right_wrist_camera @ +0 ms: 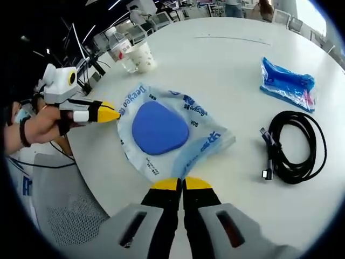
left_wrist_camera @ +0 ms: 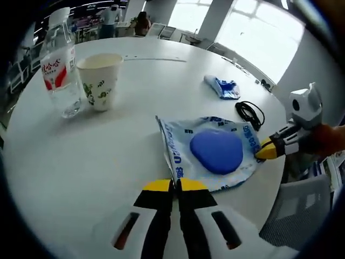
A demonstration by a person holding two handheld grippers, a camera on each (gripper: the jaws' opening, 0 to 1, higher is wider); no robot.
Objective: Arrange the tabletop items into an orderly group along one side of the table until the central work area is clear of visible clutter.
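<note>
White round table (left_wrist_camera: 64,162) wasn't sorted yet: both grippers, left (left_wrist_camera: 174,186) & right (right_wrist_camera: 181,185), pinched opposite edges of blue-pad pouch (right_wrist_camera: 161,132); bottle (left_wrist_camera: 59,67), cup (left_wrist_camera: 99,81), cable (right_wrist_camera: 294,145), small packet (right_wrist_camera: 287,83) lay scattered.

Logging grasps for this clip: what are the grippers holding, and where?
Both hold the clear printed bag with a blue pad: left gripper and right gripper pinch opposite edges, jaws closed.

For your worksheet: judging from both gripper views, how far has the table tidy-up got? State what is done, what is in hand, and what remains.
Done: the water bottle and paper cup already stand side by side near the table's edge. In hand: the left gripper and right gripper each pinch an opposite edge of the clear bag holding a blue pad, which lies flat on the table. Left: the black cable and small blue packet lie apart, ungrouped.
</note>
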